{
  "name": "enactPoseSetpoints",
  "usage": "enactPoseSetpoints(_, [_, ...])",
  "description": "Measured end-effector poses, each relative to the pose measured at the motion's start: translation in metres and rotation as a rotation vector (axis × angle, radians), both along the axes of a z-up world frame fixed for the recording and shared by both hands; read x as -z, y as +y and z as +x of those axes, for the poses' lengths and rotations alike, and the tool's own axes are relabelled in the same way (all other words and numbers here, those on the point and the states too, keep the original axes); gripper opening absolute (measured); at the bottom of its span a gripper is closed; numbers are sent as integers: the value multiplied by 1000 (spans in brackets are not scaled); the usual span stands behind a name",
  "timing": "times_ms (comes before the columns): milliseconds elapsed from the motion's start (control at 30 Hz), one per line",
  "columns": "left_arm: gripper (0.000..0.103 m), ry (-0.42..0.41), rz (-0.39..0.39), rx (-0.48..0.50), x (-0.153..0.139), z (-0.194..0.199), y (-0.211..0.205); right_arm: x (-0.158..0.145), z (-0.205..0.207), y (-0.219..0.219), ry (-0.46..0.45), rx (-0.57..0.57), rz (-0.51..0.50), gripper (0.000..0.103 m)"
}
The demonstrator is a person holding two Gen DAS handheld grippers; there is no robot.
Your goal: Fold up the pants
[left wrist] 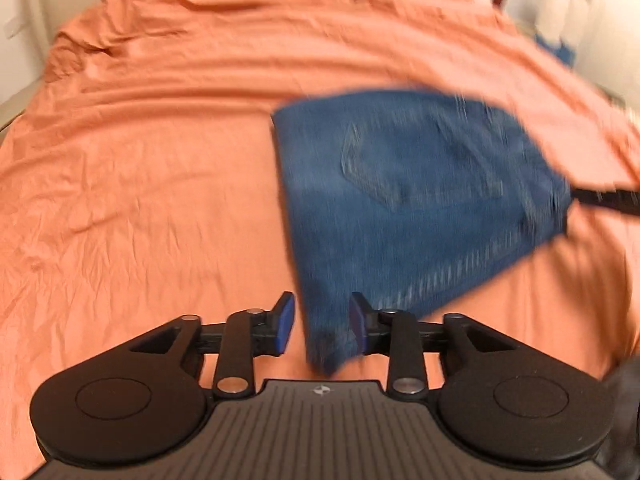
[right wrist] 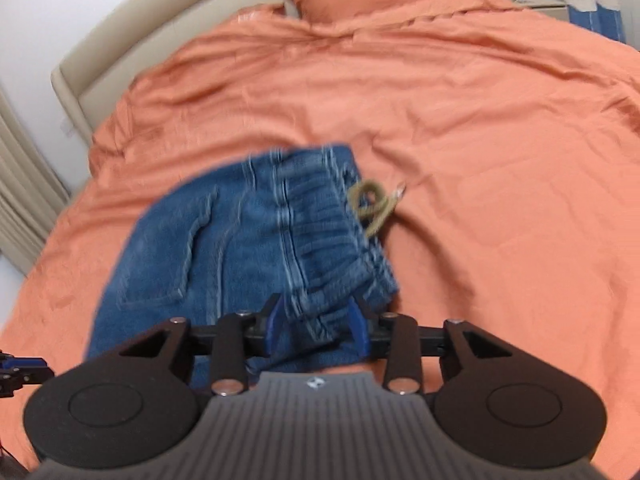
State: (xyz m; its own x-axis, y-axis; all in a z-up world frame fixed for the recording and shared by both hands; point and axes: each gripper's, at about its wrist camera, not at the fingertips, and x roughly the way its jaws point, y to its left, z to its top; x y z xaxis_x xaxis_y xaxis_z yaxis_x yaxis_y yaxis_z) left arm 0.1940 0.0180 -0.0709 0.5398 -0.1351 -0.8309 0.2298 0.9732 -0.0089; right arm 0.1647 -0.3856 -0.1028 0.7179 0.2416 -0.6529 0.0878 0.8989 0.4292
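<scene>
An orange-sheeted bed [right wrist: 480,120] carried the folded blue denim pants [left wrist: 420,184], beige drawstring [right wrist: 372,204] at their waistband. The left claw [left wrist: 322,326] stood parted, a corner between unpressing pads; the right claw [right wrist: 318,326] likewise straddled the waistband edge.

I can read no words or numbers anywhere. The only sign I find is a small white round emblem on the ribbed grey plate of the left gripper [left wrist: 322,330] and the same one on the right gripper [right wrist: 316,330]; it spells nothing.
</scene>
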Motion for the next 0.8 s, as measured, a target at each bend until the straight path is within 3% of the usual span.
enactPoseSetpoints(100, [55, -44, -38, -61, 1, 14, 1, -2, 0, -9, -8, 28, 41, 52])
enactPoseSetpoints(267, [63, -56, -44, -108, 19, 33, 5, 7, 10, -23, 23, 70, 92, 60])
enactPoseSetpoints(433, [63, -40, -45, -114, 33, 48, 7, 13, 29, -29, 27, 89, 95, 61])
enactPoseSetpoints(800, [76, -7, -257, -146, 63, 92, 31, 34, 76, -31, 72, 39, 82, 64])
